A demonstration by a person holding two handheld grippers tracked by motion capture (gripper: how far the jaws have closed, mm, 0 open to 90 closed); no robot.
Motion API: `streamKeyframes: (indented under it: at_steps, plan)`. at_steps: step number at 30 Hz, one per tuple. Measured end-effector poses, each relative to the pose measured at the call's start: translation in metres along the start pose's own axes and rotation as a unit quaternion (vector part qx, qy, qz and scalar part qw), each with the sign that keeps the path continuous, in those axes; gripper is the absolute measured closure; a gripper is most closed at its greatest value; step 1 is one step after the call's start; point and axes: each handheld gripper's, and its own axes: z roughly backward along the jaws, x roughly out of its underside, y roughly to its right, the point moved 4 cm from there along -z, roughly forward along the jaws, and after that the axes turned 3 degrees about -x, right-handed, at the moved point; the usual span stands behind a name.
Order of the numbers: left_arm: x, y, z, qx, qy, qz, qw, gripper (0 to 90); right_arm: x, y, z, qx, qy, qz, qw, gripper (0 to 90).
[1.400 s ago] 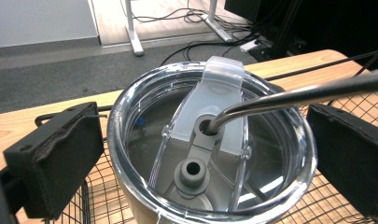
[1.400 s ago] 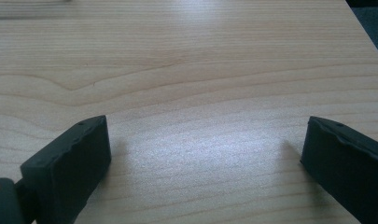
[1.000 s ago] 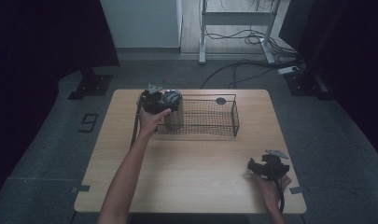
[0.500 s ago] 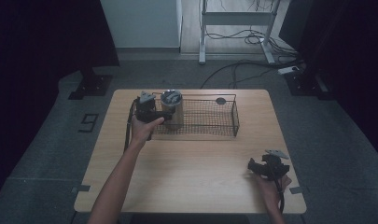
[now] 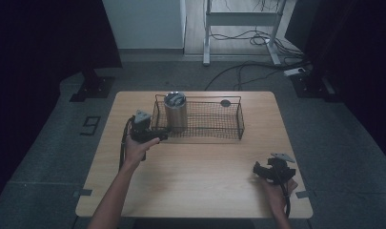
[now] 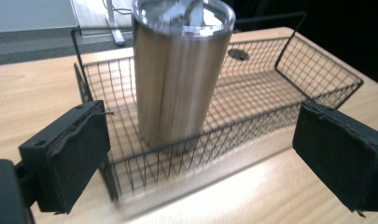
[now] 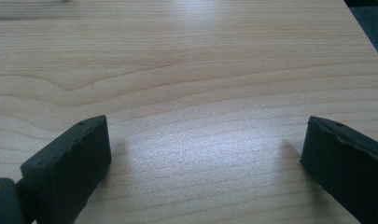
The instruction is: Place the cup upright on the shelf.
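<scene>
High view: steel tumbler (image 5: 175,112) stands upright at the left end of the wire basket (image 5: 231,132) on the worktop (image 5: 200,171); left gripper (image 5: 155,137) sits just outside that end, far nearer than the right gripper (image 5: 260,170), well apart toward the near right corner.

Left gripper view: fingers (image 6: 65,156) spread wide, empty, tumbler (image 6: 179,70) straight ahead behind the mesh.

Right gripper view: fingers (image 7: 67,163) spread above bare wood.
</scene>
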Motion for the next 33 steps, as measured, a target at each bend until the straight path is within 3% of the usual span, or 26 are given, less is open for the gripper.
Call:
streamKeyframes:
  at_steps: [8,23,33]
  plan:
    - [0.038,0.002,0.026,0.000,-0.019,0.001,0.9998,4.4,0.000,0.000,0.000,0.001,0.001,-0.001,1.0000,1.2]
    - [0.104,0.001,0.039,-0.010,-0.051,-0.015,0.9985,4.4,0.000,0.000,0.000,0.001,0.002,-0.001,1.0000,1.6]
    - [0.117,-0.002,0.038,-0.011,-0.069,-0.010,0.9975,5.1,0.000,0.000,0.000,0.001,0.003,-0.002,1.0000,1.7]
